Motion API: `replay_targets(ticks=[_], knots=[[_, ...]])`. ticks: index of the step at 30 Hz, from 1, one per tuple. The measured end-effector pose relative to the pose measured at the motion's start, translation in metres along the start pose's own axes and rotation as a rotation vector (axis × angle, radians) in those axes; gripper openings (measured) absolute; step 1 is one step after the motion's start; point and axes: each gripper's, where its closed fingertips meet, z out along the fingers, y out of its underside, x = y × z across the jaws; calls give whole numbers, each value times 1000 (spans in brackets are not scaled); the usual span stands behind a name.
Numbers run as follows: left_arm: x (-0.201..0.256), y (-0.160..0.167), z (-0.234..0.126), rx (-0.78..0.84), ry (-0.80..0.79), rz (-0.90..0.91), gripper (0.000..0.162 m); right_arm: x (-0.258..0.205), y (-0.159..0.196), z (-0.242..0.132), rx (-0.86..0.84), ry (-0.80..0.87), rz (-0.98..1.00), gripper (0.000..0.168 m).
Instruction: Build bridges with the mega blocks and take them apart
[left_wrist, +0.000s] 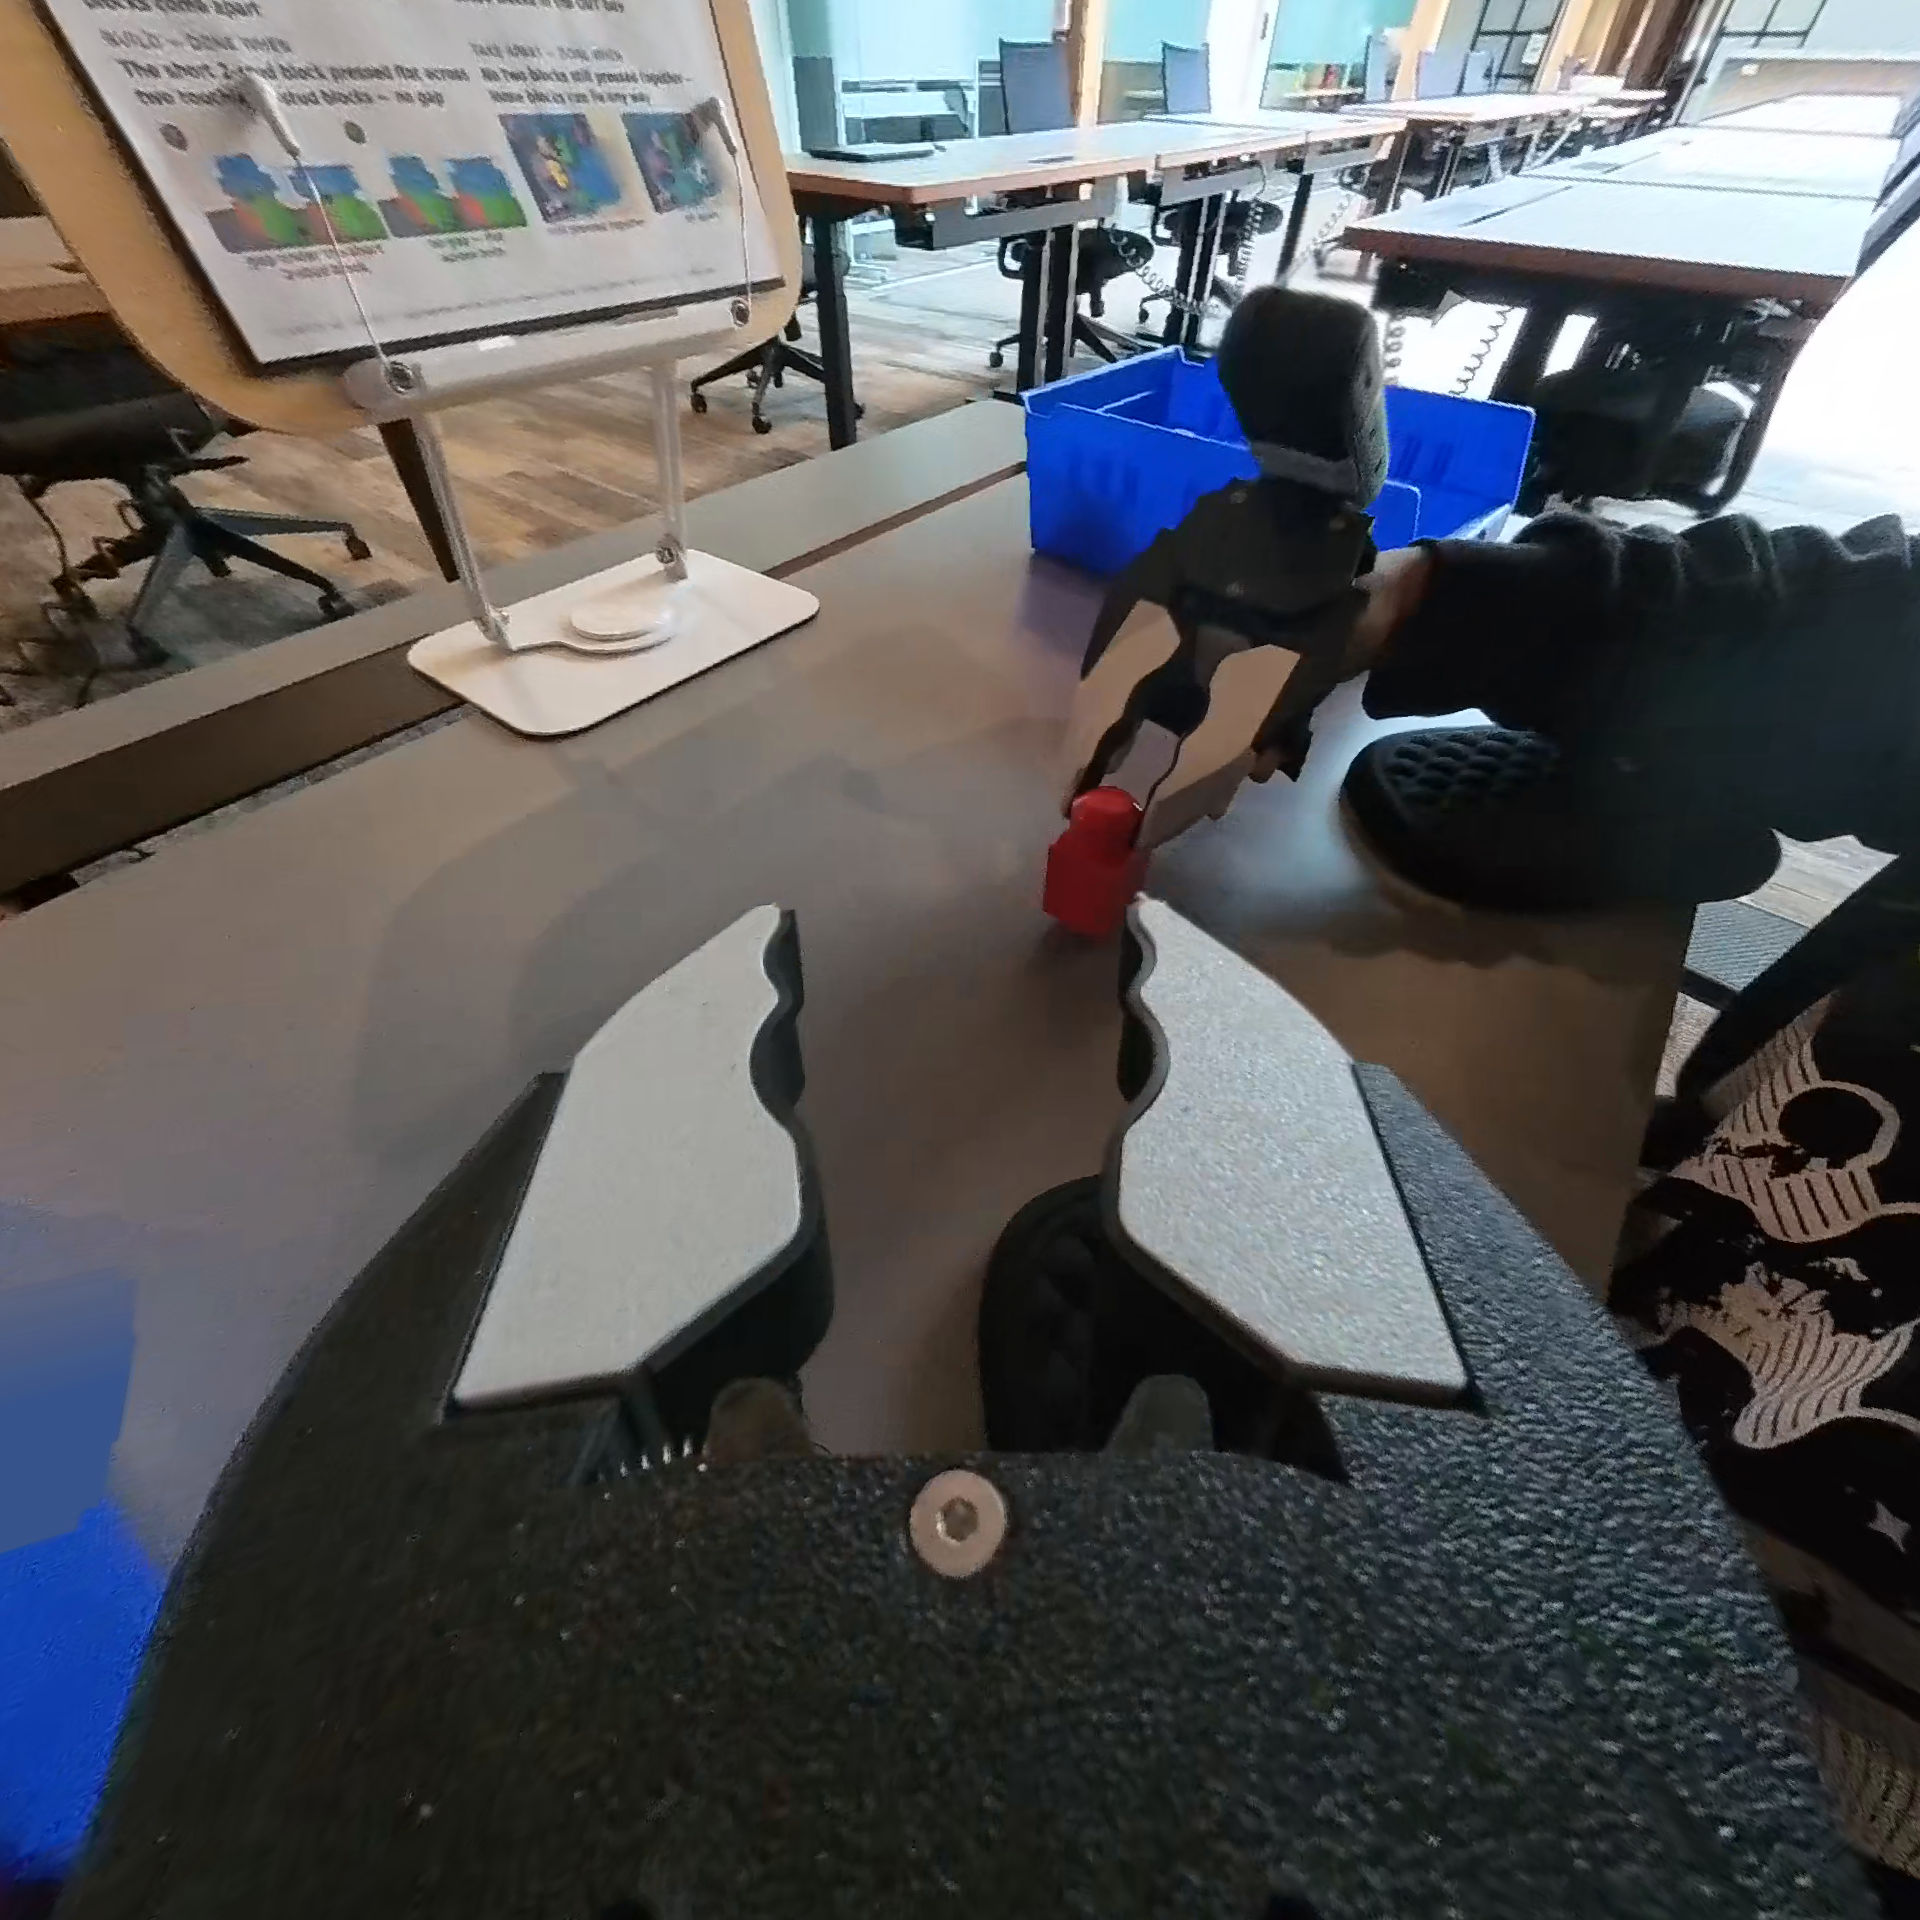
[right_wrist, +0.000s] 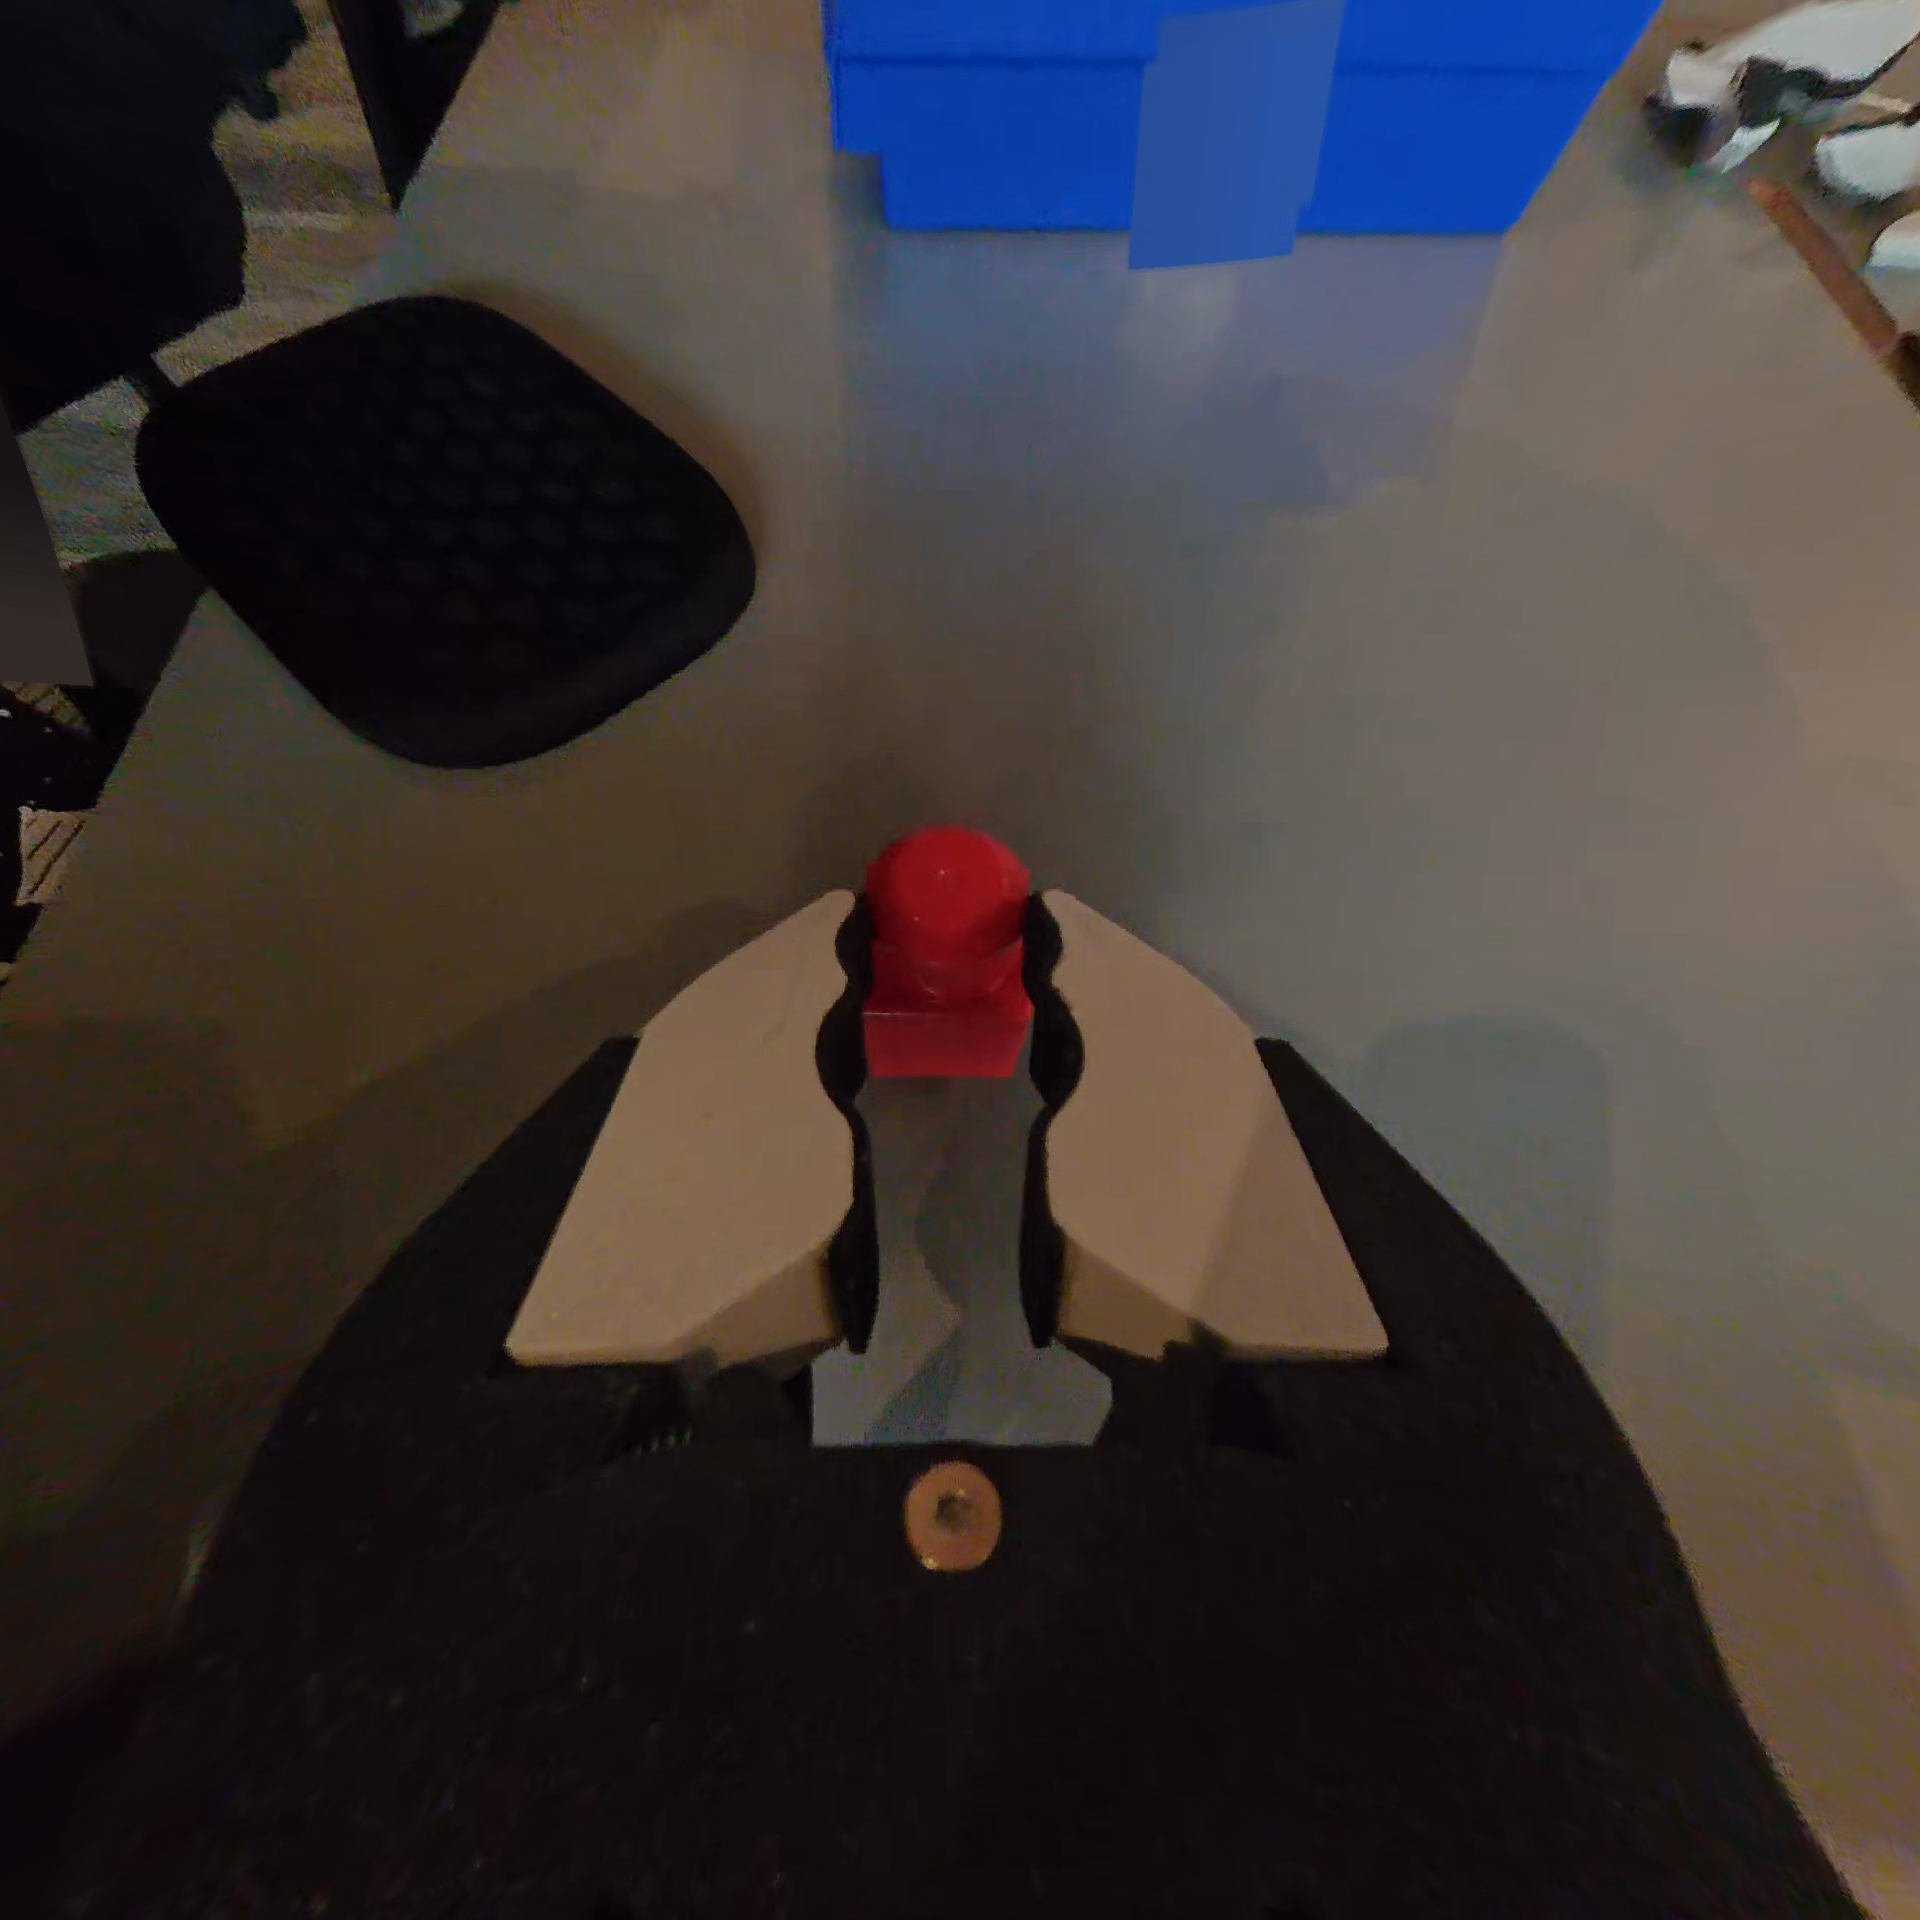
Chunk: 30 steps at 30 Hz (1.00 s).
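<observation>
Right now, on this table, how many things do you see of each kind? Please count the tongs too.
Red block: 1
Blue bin: 1
White document stand: 1
Tongs: 2, left tongs open and empty, right tongs closed on the red block's stud
Total: 5

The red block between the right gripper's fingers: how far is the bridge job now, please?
Done: nothing built shows; no blocks are pressed together on the table.
In hand: the right gripper is closed on the stud of a single red block, which seems to rest on the table. The left gripper is open and empty.
Left: the whole bridge, then taking it apart. What the blue bin holds is not visible.
</observation>
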Motion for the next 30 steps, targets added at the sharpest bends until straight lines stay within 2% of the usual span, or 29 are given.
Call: replay_targets(ticks=[13,16,21,25,30], knots=[[1,6,2,-38,10,24,59,3,8,1,-27,1,-5,28],[-1,5,1,-41,5,26,59,2,11,1,-46,-4,-13,40],[-6,2,-7,-35,-15,31,59,1,2,-5,-23,-1,-10,49],[-26,-1,-25,-55,-88,36,60,-3,-12,-21,-7,23,25,63],[-85,4,-63,-158,-282,32,57,-13,-29,-48,51,79,40,66]])
